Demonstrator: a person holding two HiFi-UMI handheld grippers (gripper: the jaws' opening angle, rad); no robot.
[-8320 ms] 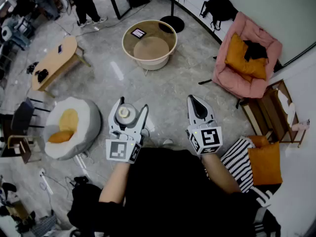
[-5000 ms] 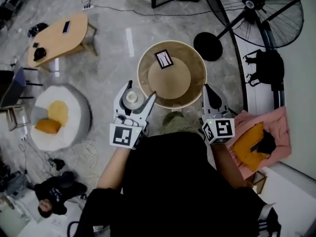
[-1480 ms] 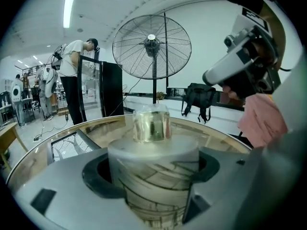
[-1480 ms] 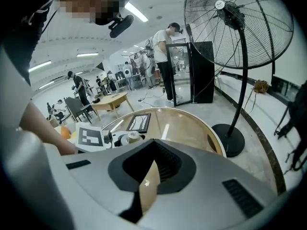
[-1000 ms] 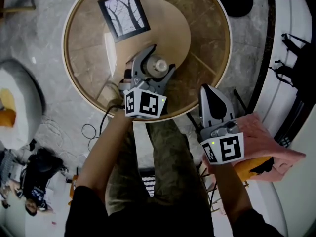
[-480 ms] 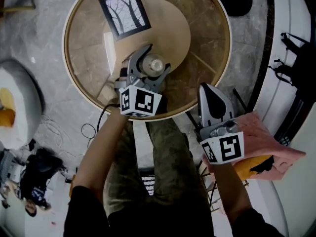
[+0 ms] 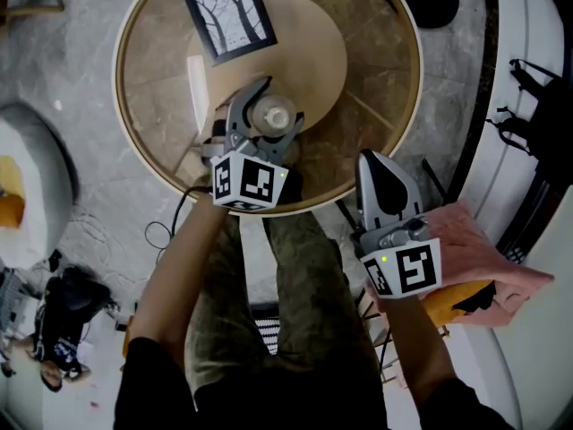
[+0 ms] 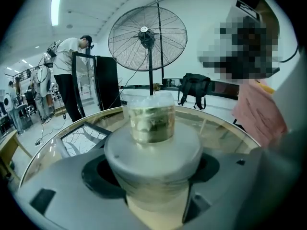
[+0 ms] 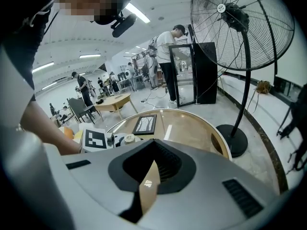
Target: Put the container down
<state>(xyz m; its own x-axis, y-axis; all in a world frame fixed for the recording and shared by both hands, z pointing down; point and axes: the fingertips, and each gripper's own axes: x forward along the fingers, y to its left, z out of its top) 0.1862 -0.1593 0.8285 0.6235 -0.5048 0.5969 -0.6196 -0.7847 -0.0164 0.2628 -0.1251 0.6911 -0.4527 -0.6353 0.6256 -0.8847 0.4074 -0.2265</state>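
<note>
The container (image 7: 273,115) is a small clear jar with a wide grey collar, seen from above over the round glass table (image 7: 394,106). My left gripper (image 7: 265,122) is shut on the container, one jaw on each side of it. In the left gripper view the container (image 8: 152,128) fills the middle, upright between the jaws of the left gripper (image 8: 153,169), with the glass tabletop (image 8: 225,133) just behind it. Whether its base touches the glass is hidden. My right gripper (image 7: 376,161) is shut and holds nothing, at the table's near right edge; the right gripper (image 9: 149,164) shows its jaws pressed together.
A framed tree picture (image 7: 230,16) lies on the far side of the table. A pink seat with an orange cushion (image 7: 488,271) is at the right, and a white beanbag (image 7: 22,186) at the left. A standing fan (image 9: 240,23) is beyond the table. A person (image 8: 67,66) stands farther back.
My left gripper has shifted a little farther over the table with the container still in it. The right gripper has stayed where it was.
</note>
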